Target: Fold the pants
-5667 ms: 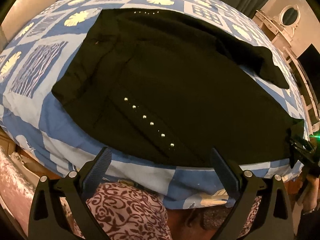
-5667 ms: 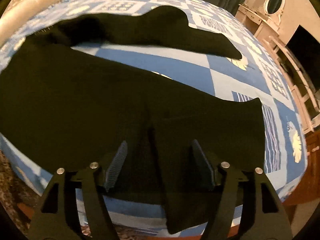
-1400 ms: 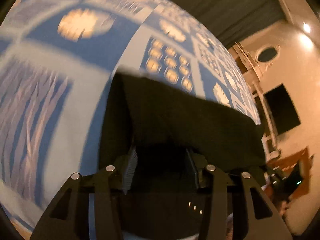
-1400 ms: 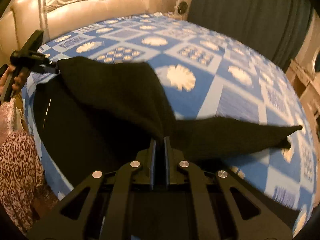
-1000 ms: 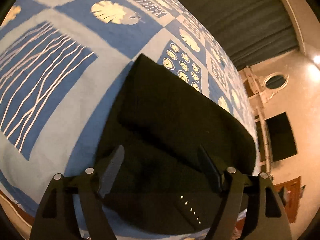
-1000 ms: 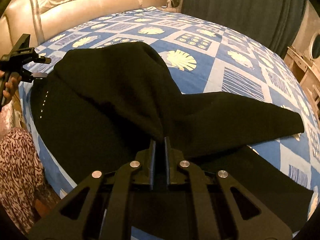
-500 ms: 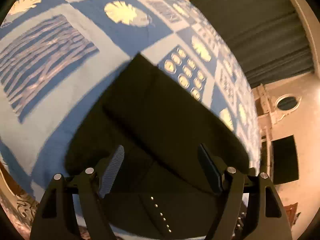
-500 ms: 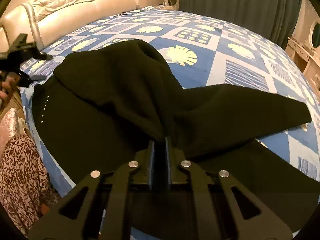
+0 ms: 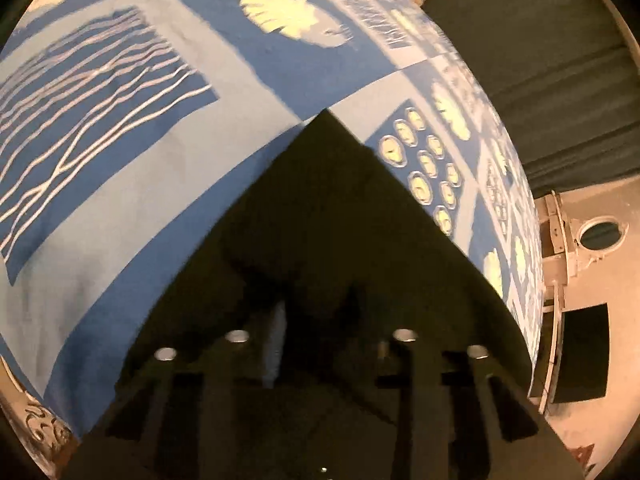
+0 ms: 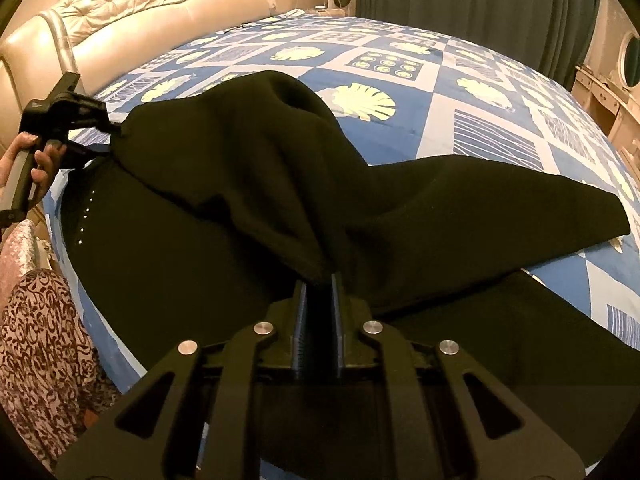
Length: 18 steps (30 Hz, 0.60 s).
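Across the centre of both frames: black pants (image 10: 224,216) on the blue bedspread (image 10: 472,92) | right gripper (image 10: 319,280) clamped on bunched fabric | left gripper (image 9: 316,312) pinching the waist corner, seemingly | step: folding one leg across | next: lay both edges flat together, then release.

Left wrist view is motion-blurred; the left gripper (image 9: 320,316) is lost against the black pants (image 9: 344,216), so finger spacing cannot be told. The pants' near part is cut off by the bottom edge. In the right wrist view, the pants (image 10: 240,184) are cut at the right edge, and the left gripper's (image 10: 114,136) tips are buried in fabric. The bedspread (image 10: 480,80) under the pants is hidden.
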### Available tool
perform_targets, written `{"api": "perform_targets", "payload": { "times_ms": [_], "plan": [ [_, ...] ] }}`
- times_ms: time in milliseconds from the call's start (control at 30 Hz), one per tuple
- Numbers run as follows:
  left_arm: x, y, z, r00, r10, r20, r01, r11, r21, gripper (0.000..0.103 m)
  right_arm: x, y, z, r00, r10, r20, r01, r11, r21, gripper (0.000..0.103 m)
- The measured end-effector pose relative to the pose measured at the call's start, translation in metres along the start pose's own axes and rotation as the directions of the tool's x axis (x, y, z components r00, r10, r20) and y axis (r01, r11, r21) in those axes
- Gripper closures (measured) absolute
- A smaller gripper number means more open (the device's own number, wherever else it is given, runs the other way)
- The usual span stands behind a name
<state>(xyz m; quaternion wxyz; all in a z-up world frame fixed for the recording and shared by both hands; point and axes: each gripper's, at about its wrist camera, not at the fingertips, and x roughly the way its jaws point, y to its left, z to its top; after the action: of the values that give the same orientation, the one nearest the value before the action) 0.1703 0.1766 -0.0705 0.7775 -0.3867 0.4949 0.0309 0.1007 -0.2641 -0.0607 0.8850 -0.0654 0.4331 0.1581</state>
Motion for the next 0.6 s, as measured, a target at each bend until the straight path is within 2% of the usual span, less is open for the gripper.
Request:
{"api": "perform_targets", "payload": {
  "times_ms": [100, 167, 233, 433, 600],
  "plan": [
    [-0.006, 0.006, 0.001, 1.0, -0.027, -0.003, 0.027, 0.999, -0.02, 0.083, 0.002, 0.001, 0.0, 1.0, -0.006, 0.004, 0.006, 1.0, -0.002, 0.093],
    [-0.014, 0.007, 0.0, 0.998, -0.07, 0.002, 0.07, 0.997, -0.034, 0.087, 0.003, 0.001, 0.001, 1.0, -0.015, 0.006, 0.015, 1.0, -0.003, 0.093],
    [-0.022, 0.005, -0.002, 0.995, -0.094, 0.013, 0.095, 0.995, -0.041, 0.087, 0.001, 0.001, 0.003, 1.0, -0.027, 0.015, 0.027, 1.0, 0.003, 0.093],
    [-0.054, -0.01, -0.014, 0.992, -0.119, 0.039, 0.118, 0.992, 0.032, 0.087, -0.023, 0.002, 0.01, 0.996, -0.057, 0.066, 0.057, 0.998, 0.013, 0.093],
    [-0.08, -0.002, -0.026, 0.99, -0.139, 0.036, 0.137, 0.99, 0.044, 0.087, -0.052, 0.007, 0.006, 0.994, -0.073, 0.082, 0.073, 0.997, -0.003, 0.093]
  ]
}}
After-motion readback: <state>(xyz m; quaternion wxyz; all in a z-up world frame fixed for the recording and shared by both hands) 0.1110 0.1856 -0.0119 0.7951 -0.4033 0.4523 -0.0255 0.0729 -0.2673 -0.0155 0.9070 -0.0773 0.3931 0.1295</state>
